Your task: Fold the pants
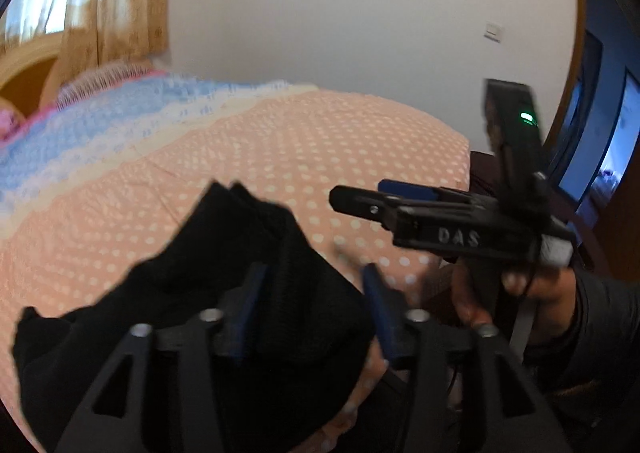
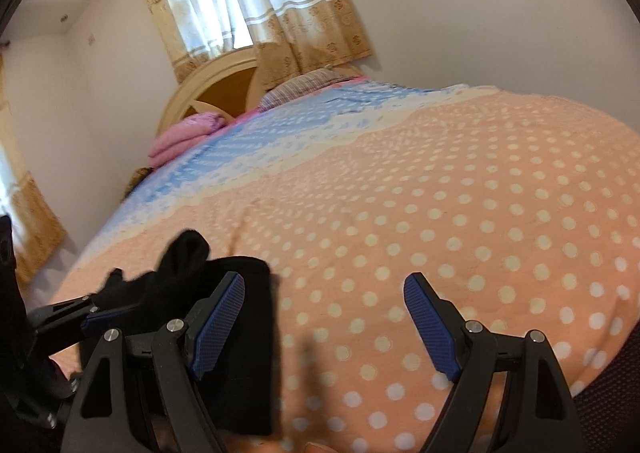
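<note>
The black pants [image 1: 224, 265] lie bunched on the pink polka-dot bedspread [image 1: 280, 157], at the lower left of the left wrist view. My left gripper [image 1: 314, 273] hangs just above their right part, open and empty. My right gripper [image 2: 324, 289] is open and empty over bare bedspread [image 2: 460, 213], with the pants [image 2: 224, 293] behind its left finger. It also shows side-on in the left wrist view [image 1: 360, 199], to the right of the pants. The left gripper's blue pad [image 2: 106, 319] shows at the left edge of the right wrist view, by the pants.
A blue and white band of the bedspread [image 2: 280, 125] runs toward the headboard [image 2: 216, 89]. A folded pink blanket [image 2: 180, 137] and a pillow [image 2: 304, 87] lie there. Curtains [image 2: 256, 5] hang behind. The bed's right edge [image 1: 466, 157] drops off near a door.
</note>
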{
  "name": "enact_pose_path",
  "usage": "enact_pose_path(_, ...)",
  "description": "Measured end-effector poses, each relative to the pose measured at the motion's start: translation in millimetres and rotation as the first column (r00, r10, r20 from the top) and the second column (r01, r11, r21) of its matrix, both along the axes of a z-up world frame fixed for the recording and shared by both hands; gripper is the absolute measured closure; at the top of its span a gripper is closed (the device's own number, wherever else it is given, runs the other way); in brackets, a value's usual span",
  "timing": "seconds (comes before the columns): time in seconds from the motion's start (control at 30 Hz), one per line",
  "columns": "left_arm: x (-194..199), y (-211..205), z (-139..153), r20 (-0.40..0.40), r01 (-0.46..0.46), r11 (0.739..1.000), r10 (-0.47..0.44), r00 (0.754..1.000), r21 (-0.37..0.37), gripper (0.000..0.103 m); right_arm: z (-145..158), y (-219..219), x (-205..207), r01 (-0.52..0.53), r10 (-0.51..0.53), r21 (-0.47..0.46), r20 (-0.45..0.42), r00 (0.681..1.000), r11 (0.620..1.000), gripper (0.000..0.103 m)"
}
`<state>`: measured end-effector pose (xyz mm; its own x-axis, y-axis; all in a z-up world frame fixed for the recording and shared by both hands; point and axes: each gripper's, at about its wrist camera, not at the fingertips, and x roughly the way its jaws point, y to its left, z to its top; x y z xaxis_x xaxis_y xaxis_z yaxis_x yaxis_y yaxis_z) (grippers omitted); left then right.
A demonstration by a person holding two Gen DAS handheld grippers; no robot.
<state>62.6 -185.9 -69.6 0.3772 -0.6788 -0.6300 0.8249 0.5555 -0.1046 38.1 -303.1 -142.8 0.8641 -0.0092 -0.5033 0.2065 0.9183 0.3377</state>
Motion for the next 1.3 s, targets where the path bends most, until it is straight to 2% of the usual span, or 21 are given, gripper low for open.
enact_pose_path(0.07,-9,14,10,0.029,0.011,0.999,-0.011,1.000,-0.030,0.046,3,0,-1,-0.030,0.030,0.034,0.013,0.999,0.999,0.020)
enact_pose_path(0.13,-13,33,21,0.069,-0.028,0.998,0.032,0.997,-0.058,0.031,8,4,-4,-0.063,0.061,0.047,0.029,0.998,0.997,0.020)
enact_pose_path(0.17,-12,49,28,0.098,-0.074,0.994,0.082,0.992,-0.084,0.027,13,9,-6,-0.076,0.074,0.046,0.041,0.996,0.996,0.020)
enact_pose_path(0.27,-6,84,35,0.121,-0.177,0.977,0.192,0.974,-0.122,0.010,34,34,-11,-0.162,0.161,0.011,0.072,0.984,0.987,0.020)
enact_pose_path(0.33,3,109,34,0.141,-0.275,0.951,0.294,0.945,-0.139,0.004,39,53,-9,-0.199,0.201,-0.029,0.052,0.978,0.980,0.020)
enact_pose_path(0.43,23,141,20,0.149,-0.430,0.897,0.441,0.885,-0.100,0.004,36,78,-3,-0.256,0.256,-0.063,-0.014,0.967,0.965,0.021)
enact_pose_path(0.47,32,154,13,0.138,-0.487,0.868,0.496,0.857,-0.090,0.003,31,88,1,-0.284,0.280,-0.079,-0.061,0.958,0.956,0.028)
enact_pose_path(0.53,46,167,0,0.097,-0.545,0.834,0.552,0.828,-0.085,0.003,19,98,10,-0.294,0.273,-0.121,-0.161,0.948,0.948,0.054)
enact_pose_path(0.57,56,174,-9,0.059,-0.582,0.810,0.586,0.808,-0.078,0.003,13,98,11,-0.286,0.257,-0.144,-0.192,0.947,0.947,0.084)
enact_pose_path(0.6,62,179,-14,0.032,-0.607,0.792,0.610,0.792,-0.072,0.003,7,97,12,-0.277,0.237,-0.170,-0.223,0.946,0.946,0.097)
enact_pose_path(0.7,74,180,-31,-0.022,-0.636,0.769,0.636,0.771,-0.063,0.003,1,83,4,-0.275,0.235,-0.141,-0.248,0.940,0.951,0.103)
enact_pose_path(0.77,78,177,-40,-0.036,-0.643,0.765,0.642,0.766,-0.040,0.003,-2,78,-4,-0.247,0.188,-0.196,-0.277,0.942,0.949,0.103)
enact_pose_path(0.87,80,175,-51,-0.056,-0.661,0.750,0.659,0.750,-0.021,0.000,-10,71,-8,-0.234,0.160,-0.210,-0.316,0.935,0.949,0.103)
enact_pose_path(0.97,83,178,-49,-0.087,-0.662,0.749,0.658,0.748,-0.034,0.000,4,67,-12,-0.217,0.162,-0.201,-0.261,0.952,0.955,0.101)
enact_pose_path(1.0,83,178,-48,-0.084,-0.662,0.748,0.658,0.748,-0.038,0.000,12,65,-11,-0.217,0.175,-0.174,-0.231,0.957,0.961,0.084)
enact_pose_path(1.03,85,182,-48,-0.081,-0.661,0.749,0.657,0.750,-0.039,0.000,17,66,-5,-0.222,0.186,-0.160,-0.214,0.959,0.962,0.061)
enact_pose_path(1.07,86,183,-47,-0.077,-0.661,0.749,0.657,0.750,-0.043,0.000,24,66,-2,-0.233,0.205,-0.144,-0.190,0.960,0.962,0.016)
enact_pose_path(1.1,85,185,-45,-0.074,-0.667,0.744,0.663,0.745,-0.050,0.000,31,65,1,-0.236,0.216,-0.127,-0.151,0.965,0.964,0.010)
enact_pose_path(1.17,89,188,-45,-0.079,-0.676,0.734,0.672,0.737,-0.061,0.000,40,67,16,-0.247,0.235,-0.098,-0.118,0.965,0.964,0.011)
enact_pose_path(1.23,94,191,-45,-0.085,-0.685,0.726,0.680,0.729,-0.065,0.000,45,69,37,-0.262,0.252,-0.070,-0.126,0.959,0.962,0.028)
enact_pose_path(1.3,100,193,-45,-0.076,-0.698,0.713,0.694,0.716,-0.068,0.000,38,71,58,-0.285,0.278,-0.015,-0.176,0.944,0.958,0.059)
